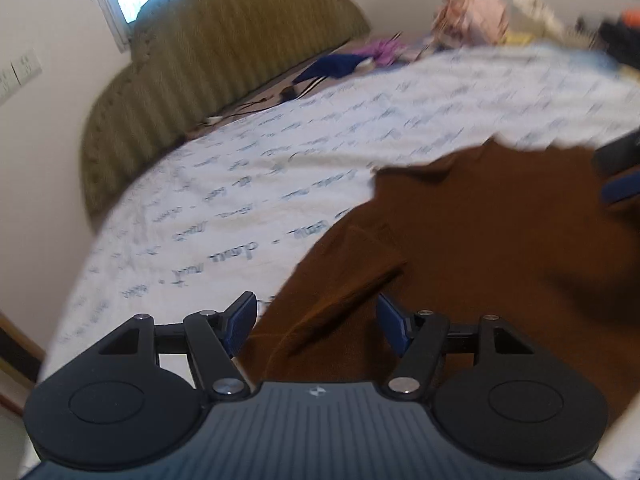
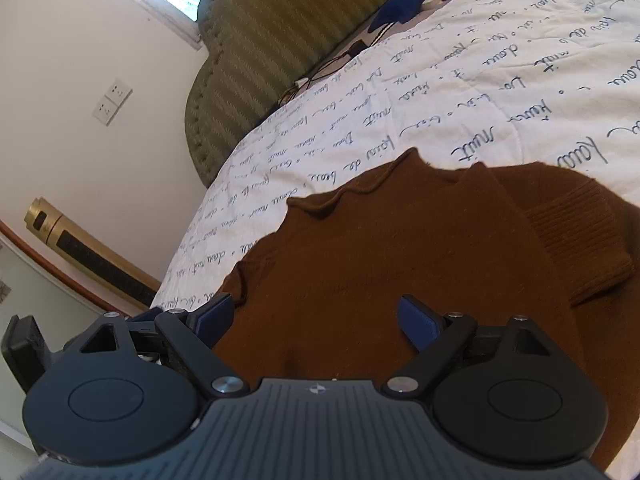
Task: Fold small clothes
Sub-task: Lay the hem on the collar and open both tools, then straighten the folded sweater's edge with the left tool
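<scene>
A brown knit sweater (image 1: 480, 248) lies partly folded on a white bedspread (image 1: 280, 168) printed with handwriting. My left gripper (image 1: 318, 312) is open just above the sweater's near left part, a sleeve fold below it, and its blue pads (image 1: 240, 320) press on nothing. At the right edge of the blurred left wrist view, part of the other gripper (image 1: 620, 180) shows over the sweater. In the right wrist view the sweater (image 2: 400, 248) fills the middle, its ribbed cuff (image 2: 580, 240) folded over at the right. My right gripper (image 2: 316, 312) hangs open over the cloth with nothing between its pads.
An olive padded headboard (image 2: 280, 40) runs along the bed's far left side, with cables (image 2: 320, 68) and a navy cloth (image 2: 400, 8) beside it. A heap of pink and pale clothes (image 1: 480, 16) lies at the far end. A gold cylinder (image 2: 80, 244) stands by the wall.
</scene>
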Tool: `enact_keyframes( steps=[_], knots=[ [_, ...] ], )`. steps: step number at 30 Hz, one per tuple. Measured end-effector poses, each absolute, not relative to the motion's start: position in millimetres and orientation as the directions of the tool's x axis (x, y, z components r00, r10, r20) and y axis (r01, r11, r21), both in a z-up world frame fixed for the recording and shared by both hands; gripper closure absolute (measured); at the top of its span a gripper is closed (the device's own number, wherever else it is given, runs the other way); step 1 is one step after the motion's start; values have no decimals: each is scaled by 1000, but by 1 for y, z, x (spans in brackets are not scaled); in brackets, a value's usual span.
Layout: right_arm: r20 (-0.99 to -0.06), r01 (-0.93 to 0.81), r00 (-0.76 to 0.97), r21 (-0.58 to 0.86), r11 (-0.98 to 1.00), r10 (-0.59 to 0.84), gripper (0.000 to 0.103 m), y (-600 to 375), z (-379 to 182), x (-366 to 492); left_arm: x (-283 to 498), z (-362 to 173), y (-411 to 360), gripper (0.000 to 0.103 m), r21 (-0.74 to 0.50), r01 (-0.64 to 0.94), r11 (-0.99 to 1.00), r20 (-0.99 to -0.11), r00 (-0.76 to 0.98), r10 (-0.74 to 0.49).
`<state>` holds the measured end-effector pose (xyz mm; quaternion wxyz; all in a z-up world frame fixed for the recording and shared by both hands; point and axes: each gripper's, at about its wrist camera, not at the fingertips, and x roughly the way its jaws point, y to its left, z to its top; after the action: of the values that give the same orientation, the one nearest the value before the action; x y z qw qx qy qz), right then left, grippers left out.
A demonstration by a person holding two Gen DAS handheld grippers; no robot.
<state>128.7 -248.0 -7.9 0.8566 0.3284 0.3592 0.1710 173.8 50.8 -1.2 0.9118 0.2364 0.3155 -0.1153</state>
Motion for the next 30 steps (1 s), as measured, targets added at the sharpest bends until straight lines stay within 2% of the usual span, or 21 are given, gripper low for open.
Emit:
enact_keyframes(
  steps=[3, 6, 10, 15, 21, 26, 29, 30],
  knots=[
    [-504, -50, 682, 692, 721, 531, 14, -245, -10, 126, 202, -12, 58, 35, 384, 215, 898, -637, 766, 90],
    [-510, -50, 680, 684, 728, 526, 14, -242, -10, 122, 226, -6, 94, 37, 275, 23, 961, -673, 719, 175],
    [-516, -64, 681, 665, 744, 520, 12, -237, -9, 114, 222, 7, 139, 37, 89, -58, 994, -725, 681, 105],
    [-526, -82, 681, 637, 767, 510, 11, -224, -9, 107, 185, 13, 153, 37, 21, -18, 1000, -742, 670, 28],
    [-572, -147, 690, 489, 860, 443, 8, -192, 3, 95, 138, 6, 158, 37, -109, 34, 993, -769, 630, -106],
    [-592, -197, 681, 418, 887, 430, 6, -174, 8, 85, 118, -3, 174, 38, -289, 53, 956, -786, 557, -268],
    [-592, -199, 677, 425, 883, 437, 5, -169, 7, 80, 107, -11, 179, 39, -299, 27, 954, -785, 562, -262],
    [-594, -199, 675, 425, 883, 438, 5, -167, 6, 78, 103, -12, 179, 43, -281, 27, 959, -785, 568, -246]
  ],
)
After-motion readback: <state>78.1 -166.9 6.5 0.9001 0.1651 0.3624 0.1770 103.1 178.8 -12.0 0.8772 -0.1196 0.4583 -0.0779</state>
